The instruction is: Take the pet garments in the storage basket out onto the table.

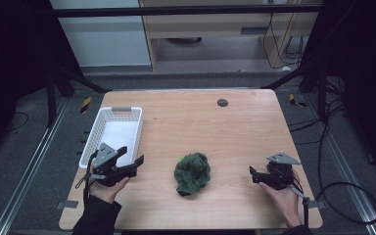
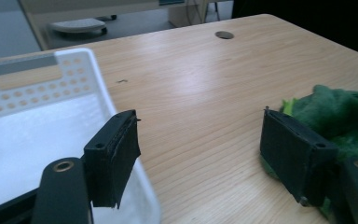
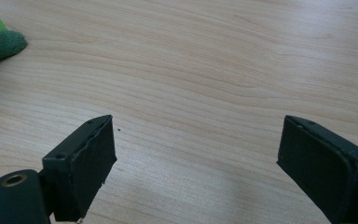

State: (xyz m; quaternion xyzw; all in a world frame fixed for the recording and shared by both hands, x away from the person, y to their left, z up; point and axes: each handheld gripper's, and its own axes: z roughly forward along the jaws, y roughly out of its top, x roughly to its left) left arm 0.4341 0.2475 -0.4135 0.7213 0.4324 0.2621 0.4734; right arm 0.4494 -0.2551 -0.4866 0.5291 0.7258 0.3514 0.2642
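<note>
Two tools, both with jaws apart and empty; green cloth (image 1: pixel 192 172) lies bunched mid-desk (image 1: pixel 215 132), between them. Risk: left tool (image 1: pixel 127 164) sits just beside the white basket (image 1: pixel 111 113); a low sweep could clip its rim or only snag a fold. Right tool (image 1: pixel 255 175) hovers over bare wood.

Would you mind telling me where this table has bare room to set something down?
The far half is bare, from the basket across to the right edge, apart from the small dark cap. Wood also lies bare between the green cloth and the right gripper. It is tighter near the left gripper, between basket and cloth.
</note>
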